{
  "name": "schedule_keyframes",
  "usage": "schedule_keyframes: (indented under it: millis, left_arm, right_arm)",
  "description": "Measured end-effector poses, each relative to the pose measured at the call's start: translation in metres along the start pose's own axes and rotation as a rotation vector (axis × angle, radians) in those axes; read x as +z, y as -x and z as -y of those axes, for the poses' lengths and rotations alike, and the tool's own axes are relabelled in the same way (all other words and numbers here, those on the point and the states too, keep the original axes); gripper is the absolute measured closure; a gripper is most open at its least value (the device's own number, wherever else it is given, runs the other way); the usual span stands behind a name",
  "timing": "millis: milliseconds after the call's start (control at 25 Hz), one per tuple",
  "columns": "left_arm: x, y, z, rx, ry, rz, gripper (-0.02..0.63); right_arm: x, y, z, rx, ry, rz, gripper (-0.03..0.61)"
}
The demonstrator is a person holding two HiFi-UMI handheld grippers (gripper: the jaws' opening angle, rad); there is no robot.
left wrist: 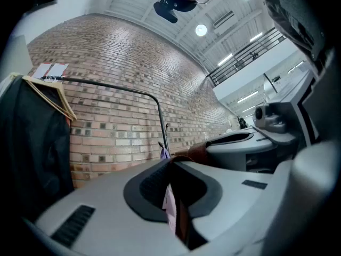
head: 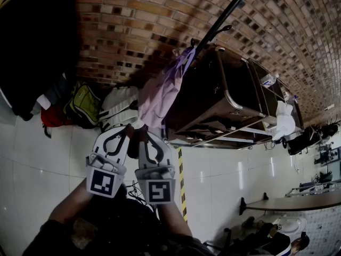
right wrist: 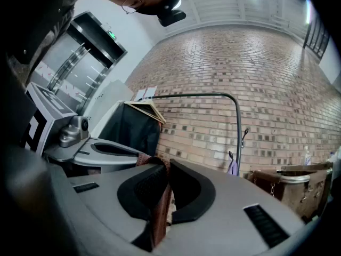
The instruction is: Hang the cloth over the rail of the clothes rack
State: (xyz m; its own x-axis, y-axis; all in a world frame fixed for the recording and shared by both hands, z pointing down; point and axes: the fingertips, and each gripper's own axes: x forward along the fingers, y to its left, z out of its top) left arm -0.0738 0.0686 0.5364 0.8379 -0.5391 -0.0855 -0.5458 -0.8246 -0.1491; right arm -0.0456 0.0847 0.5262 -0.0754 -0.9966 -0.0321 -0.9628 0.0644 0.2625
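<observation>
- Short of the rack (head: 224, 15), both claws are held level, side by side, tips towards the brick wall (head: 133, 15).
- Right claw (head: 145, 135): jaws pinched together on a fold of brown cloth (right wrist: 160, 212).
- Left claw (head: 128, 128): also clamped on the cloth, with a pale strip beside the brown between its jaws.
- The cloth bridges the short gap between the two claws and is not on the rail.
- A lilac garment (head: 160, 89) hangs from the rack's near end, just beyond the claw tips.
- A green bag (head: 84, 104) lies left of the rack, against the wall.
</observation>
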Motion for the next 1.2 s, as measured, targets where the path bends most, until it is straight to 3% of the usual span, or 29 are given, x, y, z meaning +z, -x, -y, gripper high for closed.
schedule_keyframes:
  millis: [280,560,720,920,1200]
  left_arm:
    - [-0.005,-0.019,-0.009,-0.075,0.014,0.021,0.589]
    - [0.017,-0.065,0.019,-0.218,0.012,0.067,0.589]
    - [0.037,-0.109,0.037,-0.254,-0.008,0.119,0.589]
    - [0.057,-0.185,0.050,-0.255,0.013,0.176,0.589]
    - [0.092,-0.297,0.059,-0.257,0.035,0.203,0.589]
  right_arm:
    - [0.003,-0.009,0.021,-0.107,0.004,0.016,0.549]
    - [0.017,0.000,0.091,-0.248,0.050,0.061,0.549]
    - [0.021,-0.003,0.149,-0.303,0.089,0.117,0.549]
    - [0.024,-0.025,0.224,-0.303,0.077,0.190,0.549]
    - [0.037,-0.072,0.323,-0.227,0.084,0.207,0.549]
